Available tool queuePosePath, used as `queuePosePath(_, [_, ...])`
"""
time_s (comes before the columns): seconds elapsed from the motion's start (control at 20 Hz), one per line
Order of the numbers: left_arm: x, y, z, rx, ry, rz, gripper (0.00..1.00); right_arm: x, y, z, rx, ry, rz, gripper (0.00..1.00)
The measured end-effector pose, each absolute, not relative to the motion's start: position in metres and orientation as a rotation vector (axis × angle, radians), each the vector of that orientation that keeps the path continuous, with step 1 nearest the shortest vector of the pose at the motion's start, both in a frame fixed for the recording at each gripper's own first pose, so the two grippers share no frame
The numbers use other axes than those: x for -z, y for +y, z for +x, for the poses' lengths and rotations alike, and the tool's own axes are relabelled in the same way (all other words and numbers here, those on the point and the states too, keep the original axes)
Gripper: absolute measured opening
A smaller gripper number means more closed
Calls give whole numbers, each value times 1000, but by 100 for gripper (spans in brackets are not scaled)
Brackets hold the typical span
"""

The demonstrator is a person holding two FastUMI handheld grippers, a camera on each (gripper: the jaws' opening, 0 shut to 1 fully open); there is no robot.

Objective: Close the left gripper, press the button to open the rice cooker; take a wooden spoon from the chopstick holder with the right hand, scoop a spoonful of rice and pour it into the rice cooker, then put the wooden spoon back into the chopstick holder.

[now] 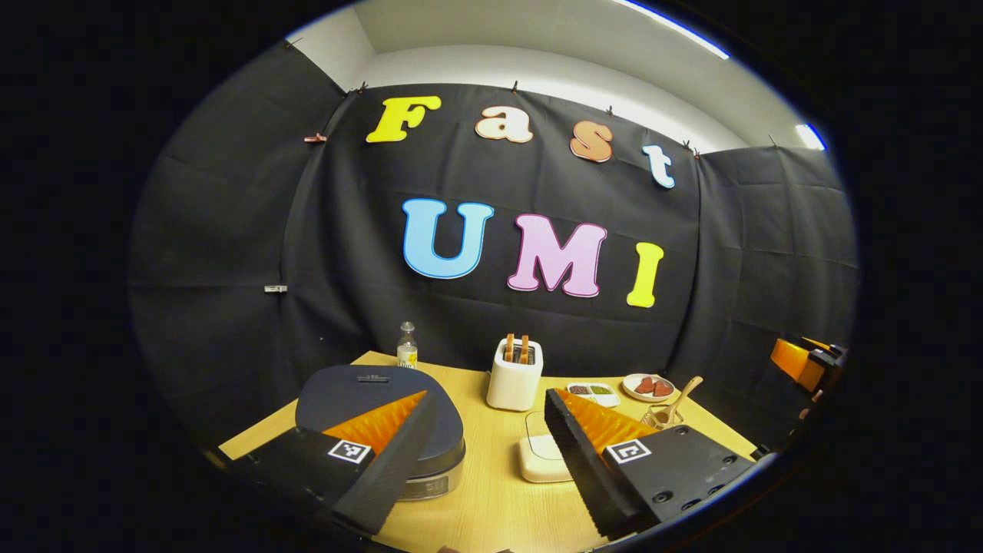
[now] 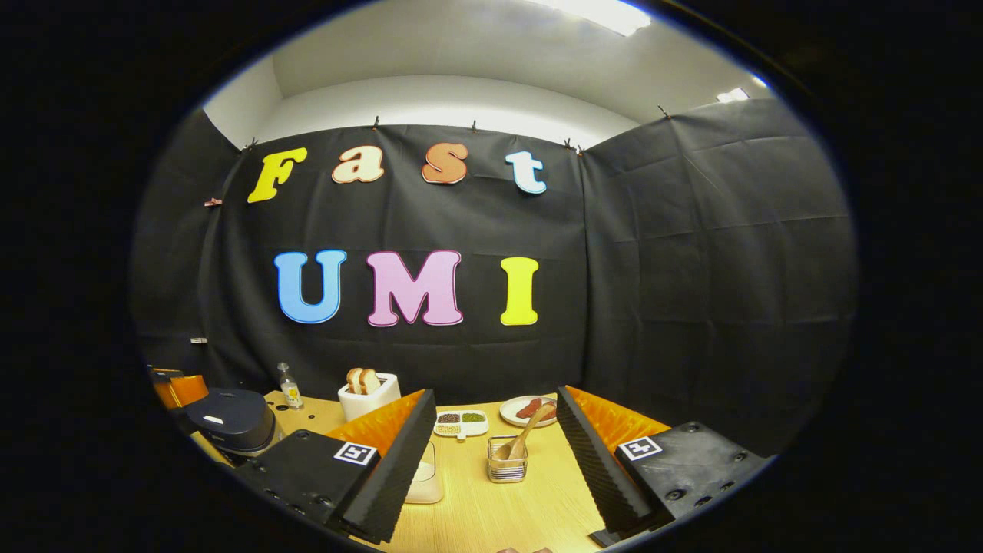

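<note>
Currently, one rice cooker (image 1: 380,418) is seen at the table's left, lid down, behind the left gripper (image 1: 484,453), whose fingers are spread and empty. One rigid, light wooden spoon (image 2: 524,441) stands in one chopstick holder (image 2: 507,459) between the parted, empty fingers of the right gripper (image 2: 491,468); its slim handle is judged the best grasp point.

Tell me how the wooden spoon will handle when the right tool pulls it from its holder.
The wooden spoon looks rigid and probably light. It leans loosely in the wire chopstick holder, so it should lift freely, though the small holder may tip or drag along.
</note>
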State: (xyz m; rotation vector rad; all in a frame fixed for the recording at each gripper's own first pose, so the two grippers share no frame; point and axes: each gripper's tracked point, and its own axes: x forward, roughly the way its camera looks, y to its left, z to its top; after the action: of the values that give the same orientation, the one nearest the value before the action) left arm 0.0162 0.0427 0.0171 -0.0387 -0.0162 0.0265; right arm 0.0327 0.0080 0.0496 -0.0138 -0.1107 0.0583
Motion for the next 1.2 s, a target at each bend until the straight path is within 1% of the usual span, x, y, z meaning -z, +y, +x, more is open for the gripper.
queuePosePath(0.05, [-16,44,19,-31,-8,-41,95,-50,9,31,-66,-116,-20,98])
queuePosePath(0.3, [-16,52,26,-23,27,-35,95,-49,13,28,-85,-116,-41,98])
queuePosePath(0.4, [-15,51,31,16,59,-8,85,-47,12,27,-82,-112,-36,98])
queuePosePath(0.45, [-16,51,35,40,73,1,77,-46,12,27,-78,-109,-35,98])
queuePosePath(0.5, [-16,54,36,59,83,6,72,-44,11,27,-74,-106,-34,98])
queuePosePath(0.55, [-16,57,36,71,97,6,57,-43,11,28,-72,-101,-33,98])
queuePosePath(0.6, [-12,60,37,77,117,8,59,-42,11,27,-71,-99,-31,98])
queuePosePath(0.65, [-10,61,37,83,133,6,36,-42,11,26,-67,-99,-29,98])
queuePosePath(0.85, [-2,72,43,77,169,-34,9,-39,12,22,-56,-92,-31,98])
queuePosePath(0.95, [2,85,47,60,185,-50,7,-38,12,20,-52,-87,-34,98])
queuePosePath(1.05, [9,106,55,17,212,-48,6,-36,11,19,-46,-81,-40,98])
queuePosePath(1.2, [22,123,59,2,275,-63,5,-33,9,20,-35,-69,-37,98])
